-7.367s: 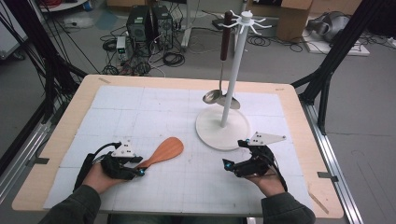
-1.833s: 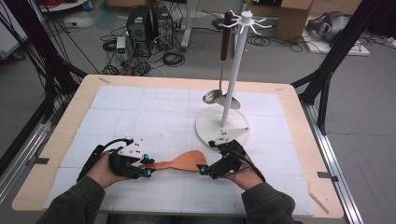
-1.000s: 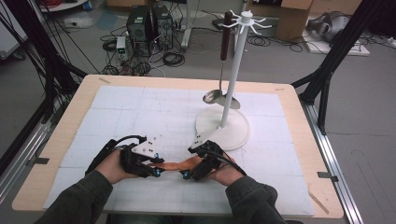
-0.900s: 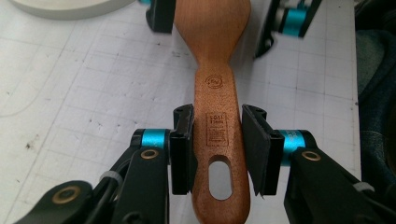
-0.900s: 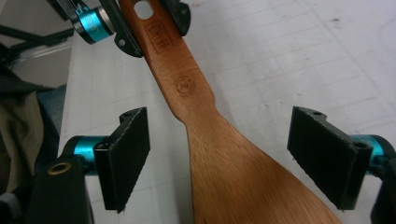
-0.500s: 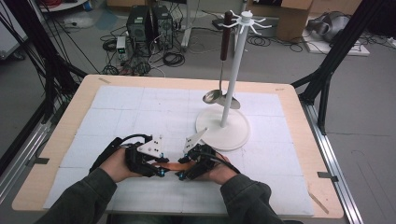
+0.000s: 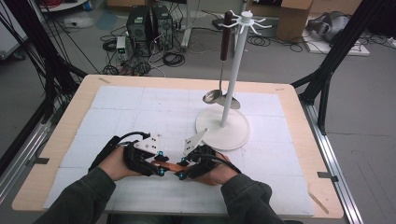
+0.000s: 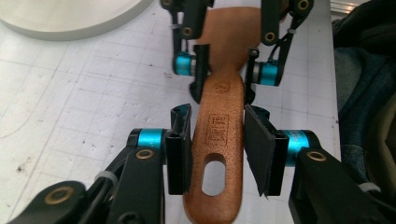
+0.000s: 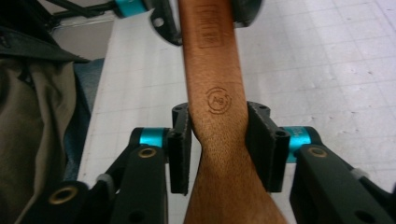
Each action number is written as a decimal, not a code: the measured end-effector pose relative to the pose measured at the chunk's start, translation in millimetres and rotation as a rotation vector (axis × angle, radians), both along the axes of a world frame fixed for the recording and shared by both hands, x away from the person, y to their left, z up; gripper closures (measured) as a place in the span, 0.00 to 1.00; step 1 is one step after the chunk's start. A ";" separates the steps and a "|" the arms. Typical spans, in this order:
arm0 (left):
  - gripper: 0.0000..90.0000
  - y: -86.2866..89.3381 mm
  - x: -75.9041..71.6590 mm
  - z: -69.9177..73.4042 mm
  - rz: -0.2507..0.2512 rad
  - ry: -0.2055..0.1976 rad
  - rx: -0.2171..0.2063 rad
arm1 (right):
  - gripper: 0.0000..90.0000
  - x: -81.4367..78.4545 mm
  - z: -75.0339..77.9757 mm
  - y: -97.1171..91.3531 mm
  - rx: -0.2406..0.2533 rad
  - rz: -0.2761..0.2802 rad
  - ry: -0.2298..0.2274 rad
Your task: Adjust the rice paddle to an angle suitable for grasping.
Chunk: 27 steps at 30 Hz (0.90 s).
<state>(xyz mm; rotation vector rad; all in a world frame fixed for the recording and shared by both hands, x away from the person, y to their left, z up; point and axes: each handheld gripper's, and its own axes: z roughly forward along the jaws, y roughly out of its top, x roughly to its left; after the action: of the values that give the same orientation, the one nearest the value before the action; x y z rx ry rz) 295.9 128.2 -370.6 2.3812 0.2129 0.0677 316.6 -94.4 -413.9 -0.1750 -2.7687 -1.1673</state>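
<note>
A brown wooden spatula (image 7: pixel 170 166) hangs level above the white mat between my two grippers near the table's front edge. My left gripper (image 7: pixel 161 164) is shut on its handle (image 8: pixel 219 135) just ahead of the hanging hole; its jaws have just been opening slightly, with the pads still against the handle's sides. My right gripper (image 7: pixel 181 169) faces it and is shut on the narrow neck (image 9: pixel 212 140) by the round stamp; its jaws have just been closing onto the wood. In the left gripper view the right gripper (image 8: pixel 224 70) sits just beyond my own jaws (image 8: pixel 218 121).
A white hook stand (image 7: pixel 232 70) rises from a round base (image 7: pixel 223 133) behind the hands, with a metal ladle (image 7: pixel 219 97) hanging from it. The white gridded mat (image 7: pixel 140 107) covers the wooden table (image 7: pixel 299 140). Sleeves come in from the bottom edge.
The right hand has shifted left toward the left gripper, and its jaws have narrowed around the spatula's neck. The left hand kept its place.
</note>
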 end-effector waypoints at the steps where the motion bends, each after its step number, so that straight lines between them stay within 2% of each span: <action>1: 0.69 1.1 0.4 0.8 0.000 0.004 -0.004 | 0.72 -0.4 0.1 0.1 -0.001 0.005 -0.003; 4: 0.67 5.1 1.5 4.2 0.016 0.007 -0.025 | 0.72 -0.8 0.9 -0.3 0.000 0.001 -0.004; 11: 0.54 17.4 3.8 11.0 0.063 0.009 -0.083 | 0.73 -0.6 7.2 -6.4 0.022 -0.048 -0.016; 16: 0.47 23.4 5.0 13.8 0.106 0.005 -0.107 | 0.73 0.3 12.2 -11.6 0.052 -0.081 -0.025; 22: 0.44 25.1 6.0 17.4 0.129 0.012 -0.153 | 0.73 -0.9 19.5 -12.7 0.093 -0.125 -0.034; 27: 0.47 24.2 6.8 20.2 0.145 0.025 -0.201 | 0.73 -2.2 26.0 -7.8 0.123 -0.146 -0.051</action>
<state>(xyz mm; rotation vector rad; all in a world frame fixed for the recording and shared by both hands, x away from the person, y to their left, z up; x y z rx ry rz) 302.7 152.4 -350.4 2.1648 0.3859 0.0807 314.4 -102.2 -387.9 -0.3441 -2.7560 -1.3914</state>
